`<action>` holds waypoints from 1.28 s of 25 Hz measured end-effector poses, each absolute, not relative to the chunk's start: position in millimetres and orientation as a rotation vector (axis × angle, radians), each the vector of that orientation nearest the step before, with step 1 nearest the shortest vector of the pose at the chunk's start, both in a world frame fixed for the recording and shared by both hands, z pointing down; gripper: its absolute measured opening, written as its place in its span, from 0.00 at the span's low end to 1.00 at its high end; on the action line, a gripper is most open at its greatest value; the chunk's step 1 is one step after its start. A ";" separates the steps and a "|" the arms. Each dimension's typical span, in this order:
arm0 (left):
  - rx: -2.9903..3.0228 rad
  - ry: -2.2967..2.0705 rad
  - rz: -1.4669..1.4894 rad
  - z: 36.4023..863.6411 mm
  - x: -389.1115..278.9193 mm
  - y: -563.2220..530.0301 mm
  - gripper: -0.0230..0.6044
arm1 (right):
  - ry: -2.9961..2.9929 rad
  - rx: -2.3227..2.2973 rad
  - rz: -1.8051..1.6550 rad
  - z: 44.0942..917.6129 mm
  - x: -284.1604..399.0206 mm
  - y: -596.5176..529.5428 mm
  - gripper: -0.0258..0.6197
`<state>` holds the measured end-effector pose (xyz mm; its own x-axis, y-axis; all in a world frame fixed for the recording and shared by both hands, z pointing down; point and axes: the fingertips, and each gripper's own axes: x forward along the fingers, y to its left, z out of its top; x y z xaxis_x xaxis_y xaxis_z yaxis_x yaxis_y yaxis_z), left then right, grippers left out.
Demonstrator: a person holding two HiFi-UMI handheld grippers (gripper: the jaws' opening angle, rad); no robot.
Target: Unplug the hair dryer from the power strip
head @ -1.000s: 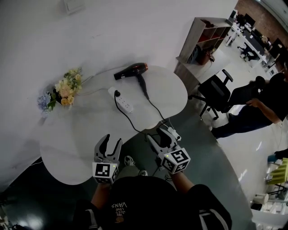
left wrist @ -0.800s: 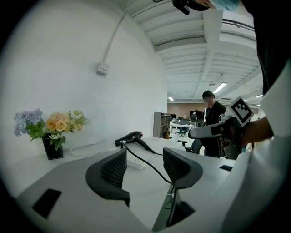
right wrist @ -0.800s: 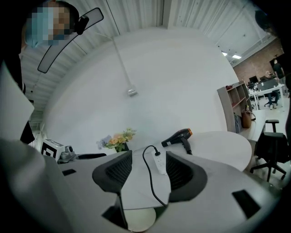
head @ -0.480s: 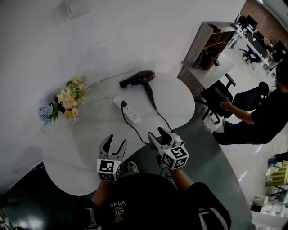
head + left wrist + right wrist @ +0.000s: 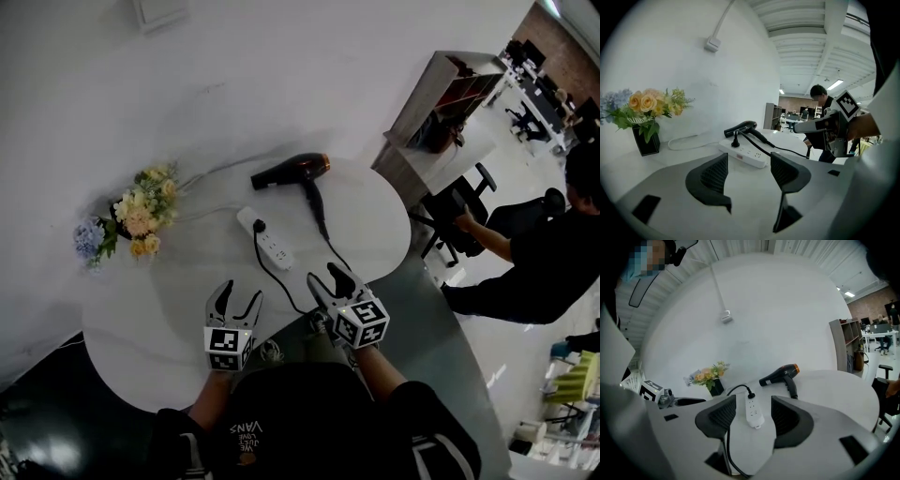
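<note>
Ribbed black fingers (image 5: 712, 174) of the left gripper (image 5: 234, 298) are spread, just opened wider, with nothing between; those of the right gripper (image 5: 325, 277) are likewise parted. One glossy black hair dryer (image 5: 292, 171) is plugged into one oblong white power strip (image 5: 269, 242) on the smooth white table (image 5: 375, 216).

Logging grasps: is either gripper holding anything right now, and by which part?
Nothing is held. The left gripper, its jaws just opened wider, and the right gripper, jaws apart, are both empty, short of the power strip.
</note>
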<state>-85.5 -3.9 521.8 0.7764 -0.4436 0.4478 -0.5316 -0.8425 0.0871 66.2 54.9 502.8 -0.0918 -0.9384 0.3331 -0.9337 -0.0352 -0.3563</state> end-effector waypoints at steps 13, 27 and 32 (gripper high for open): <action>2.648 -0.930 0.716 564.4 -41.8 -18.3 0.52 | 2.480 -1.905 -0.828 513.8 102.5 3.5 0.37; 2.534 -1.026 0.565 571.6 -30.1 -18.3 0.52 | 2.676 -1.736 -0.817 526.9 110.1 -32.9 0.37; 2.499 -1.113 0.541 567.3 -36.8 -21.1 0.52 | 2.788 -1.655 -0.779 531.9 104.2 -51.9 0.37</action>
